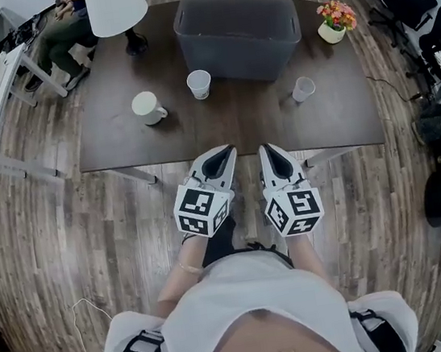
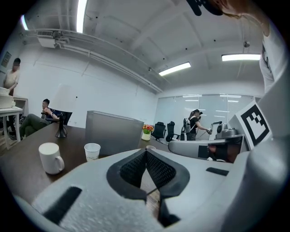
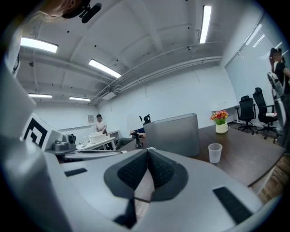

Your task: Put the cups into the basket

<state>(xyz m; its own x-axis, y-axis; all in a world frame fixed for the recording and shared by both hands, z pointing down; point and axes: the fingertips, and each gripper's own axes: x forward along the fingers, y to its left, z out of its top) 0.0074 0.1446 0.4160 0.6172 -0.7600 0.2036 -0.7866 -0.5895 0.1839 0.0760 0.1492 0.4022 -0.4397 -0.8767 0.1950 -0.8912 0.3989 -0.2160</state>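
Broadly, table (image 1: 239, 132): dark brown and long, lying crosswise ahead of the person, who stands on wood flooring off its near edge.
Basket (image 1: 241, 58): a big grey tub with rounded corners, open at the top. It sits at the middle of the table's far edge, and no cup shows inside it.
Lamp (image 1: 117, 5): a white shade on a dark base, near the far left corner.
Left gripper (image 1: 227, 150): pale grey with a marker cube at the back. It is held just off the near edge, pointing at the table, with its jaws pressed together and nothing between them.
Right gripper (image 1: 266, 148): close beside the left one and also off the near edge. Its jaws are closed tight with nothing held.
Mug (image 1: 146, 107): white, upright, left of the table's centre and well apart from the basket.
Flowers (image 1: 334, 19): orange and pink in a small pale pot, near the far right corner just beside the basket.
Paper cup (image 1: 199, 84): white, upright, near the basket's left front corner.
Clear cup (image 1: 303, 89): small, upright, near the basket's right front corner, toward the right edge.
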